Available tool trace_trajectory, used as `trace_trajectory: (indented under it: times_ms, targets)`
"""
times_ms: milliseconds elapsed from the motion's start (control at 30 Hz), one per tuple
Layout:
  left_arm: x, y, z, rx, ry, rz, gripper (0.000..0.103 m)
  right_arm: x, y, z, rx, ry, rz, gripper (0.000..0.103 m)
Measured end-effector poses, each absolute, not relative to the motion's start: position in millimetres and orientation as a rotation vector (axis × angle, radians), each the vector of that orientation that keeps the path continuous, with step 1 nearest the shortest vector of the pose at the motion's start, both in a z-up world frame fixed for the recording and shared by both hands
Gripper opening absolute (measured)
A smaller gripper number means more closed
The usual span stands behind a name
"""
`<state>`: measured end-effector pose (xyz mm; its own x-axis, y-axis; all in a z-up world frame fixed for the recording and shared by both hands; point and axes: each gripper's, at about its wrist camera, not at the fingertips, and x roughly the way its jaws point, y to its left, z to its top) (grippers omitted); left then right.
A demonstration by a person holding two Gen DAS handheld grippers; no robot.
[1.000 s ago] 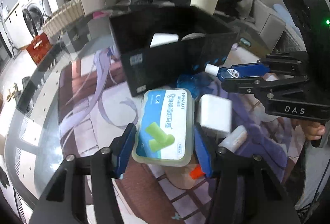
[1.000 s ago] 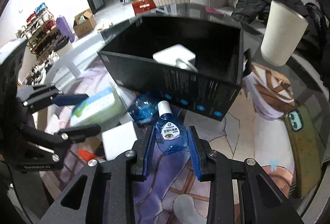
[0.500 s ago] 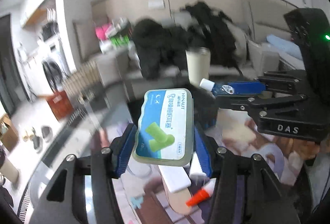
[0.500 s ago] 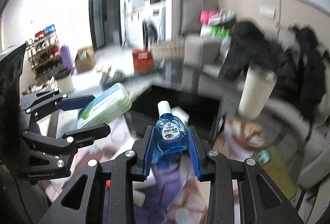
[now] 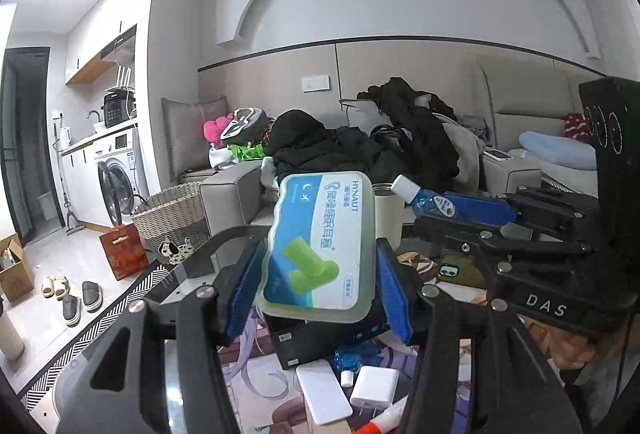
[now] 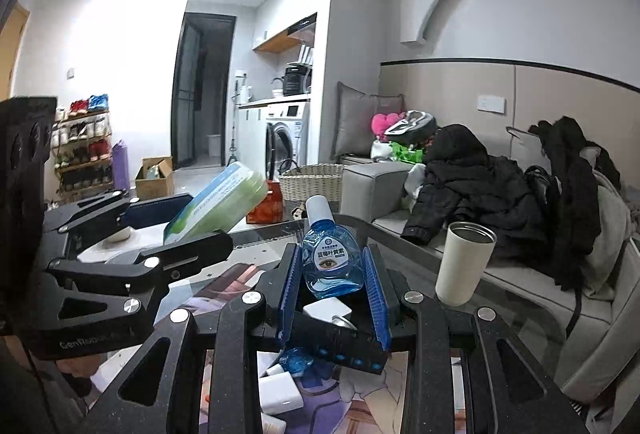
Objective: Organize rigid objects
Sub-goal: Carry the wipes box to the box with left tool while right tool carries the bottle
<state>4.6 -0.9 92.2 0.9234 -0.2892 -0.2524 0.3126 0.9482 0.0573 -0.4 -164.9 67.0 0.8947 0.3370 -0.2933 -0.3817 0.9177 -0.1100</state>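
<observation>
Blue-padded left tool (image 5: 318, 290) clamped earplug case (image 5: 320, 246) | right tool (image 6: 332, 294) gripped eye-drop bottle (image 6: 330, 258) | black box (image 6: 340, 342) lay below-ahead, right nearer

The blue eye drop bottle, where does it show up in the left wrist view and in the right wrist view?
Left wrist view: the blue eye drop bottle lies sideways right of centre, clamped in the right hand-held gripper.
Right wrist view: it stands upright at centre, between that gripper's blue pads.
Shared landmark: the cream tumbler, mostly hidden behind the earplug case in the left view.
</observation>
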Motion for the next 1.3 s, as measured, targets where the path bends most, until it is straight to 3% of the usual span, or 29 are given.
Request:
trace_trajectory:
  times_ms: [933,1300]
  targets:
    - [102,4,96,-0.010,0.235,-0.194,0.054,118,-152,83,-0.097,0.278,0.235,0.032]
    - [147,-13,60,-0.004,0.509,-0.203,0.054,182,-155,32,-0.082,0.618,0.254,0.032]
